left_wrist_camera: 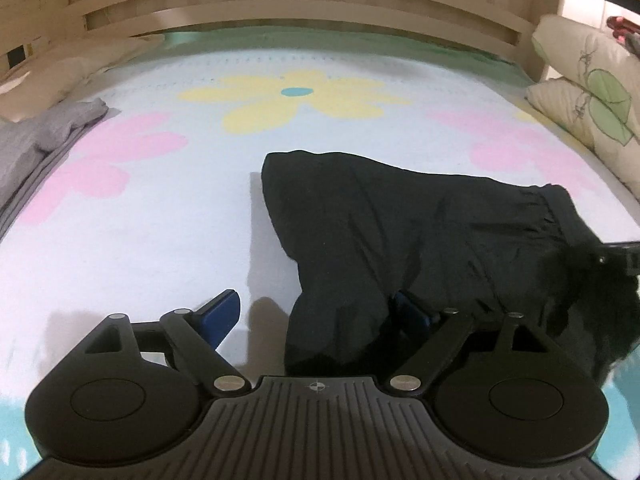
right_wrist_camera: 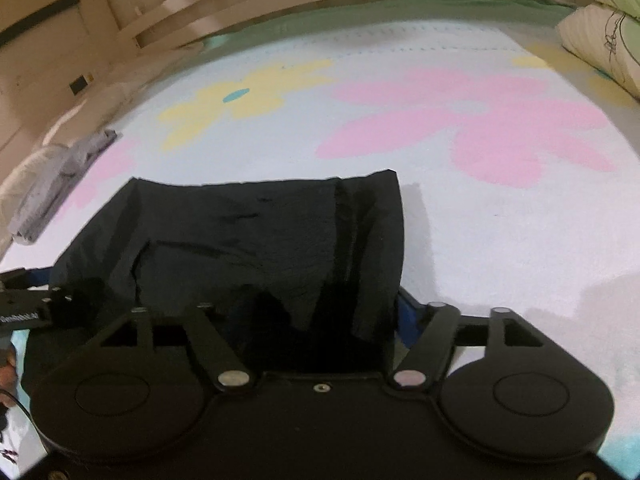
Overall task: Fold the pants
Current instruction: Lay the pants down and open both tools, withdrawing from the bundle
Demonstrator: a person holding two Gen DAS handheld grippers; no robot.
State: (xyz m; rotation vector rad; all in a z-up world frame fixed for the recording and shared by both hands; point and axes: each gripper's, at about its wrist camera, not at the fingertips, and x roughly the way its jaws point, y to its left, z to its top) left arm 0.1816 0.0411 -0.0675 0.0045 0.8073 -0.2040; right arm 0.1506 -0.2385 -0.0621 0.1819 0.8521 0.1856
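Black pants (left_wrist_camera: 420, 232) lie in a folded heap on the flowered bedsheet (left_wrist_camera: 160, 240), right of centre in the left wrist view. My left gripper (left_wrist_camera: 316, 314) stands open at their near edge: its left blue finger (left_wrist_camera: 222, 314) rests bare on the sheet, and its right finger is mostly covered by cloth. In the right wrist view the pants (right_wrist_camera: 248, 232) fill the lower left. My right gripper (right_wrist_camera: 300, 320) is open too, its right blue finger (right_wrist_camera: 408, 316) showing beside the cloth and its left finger hidden under it. Neither pair of pads presses on the fabric.
A grey garment (left_wrist_camera: 44, 136) lies bunched at the bed's left side. Pillows (left_wrist_camera: 588, 92) are stacked at the right edge. A wooden headboard (left_wrist_camera: 300, 4) closes the far end. Bare sheet (right_wrist_camera: 500, 240) stretches beyond and right of the pants.
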